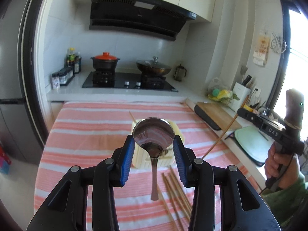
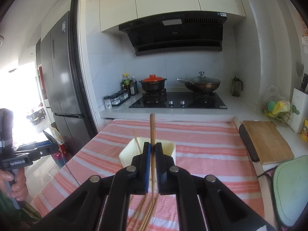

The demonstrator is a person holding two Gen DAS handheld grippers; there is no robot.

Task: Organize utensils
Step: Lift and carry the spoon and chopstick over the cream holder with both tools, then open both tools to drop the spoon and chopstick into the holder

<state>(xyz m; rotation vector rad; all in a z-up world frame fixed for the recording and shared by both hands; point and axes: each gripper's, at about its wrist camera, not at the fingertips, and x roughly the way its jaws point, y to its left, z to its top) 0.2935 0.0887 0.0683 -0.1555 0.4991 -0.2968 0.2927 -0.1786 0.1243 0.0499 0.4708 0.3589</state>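
My left gripper [image 1: 154, 141] is shut on a steel spoon [image 1: 154, 132] by its bowl; the handle hangs down above the striped cloth. Behind it stands a cream utensil holder [image 1: 144, 159] with one chopstick [image 1: 132, 117] in it. Several wooden chopsticks [image 1: 175, 188] lie on the cloth in front of the holder. My right gripper [image 2: 153, 145] is shut on one upright chopstick [image 2: 152, 130], just in front of the holder [image 2: 169, 148]. More chopsticks [image 2: 146, 213] lie below it. The right gripper also shows in the left wrist view [image 1: 269, 129].
The table has a pink-and-white striped cloth [image 1: 86, 134]. A wooden cutting board [image 2: 267, 140] and a green board [image 2: 290, 188] lie on the counter at right. A stove with a red-lidded pot [image 2: 153, 83] and a wok [image 2: 199, 83] stands behind. A fridge [image 2: 59, 80] is at left.
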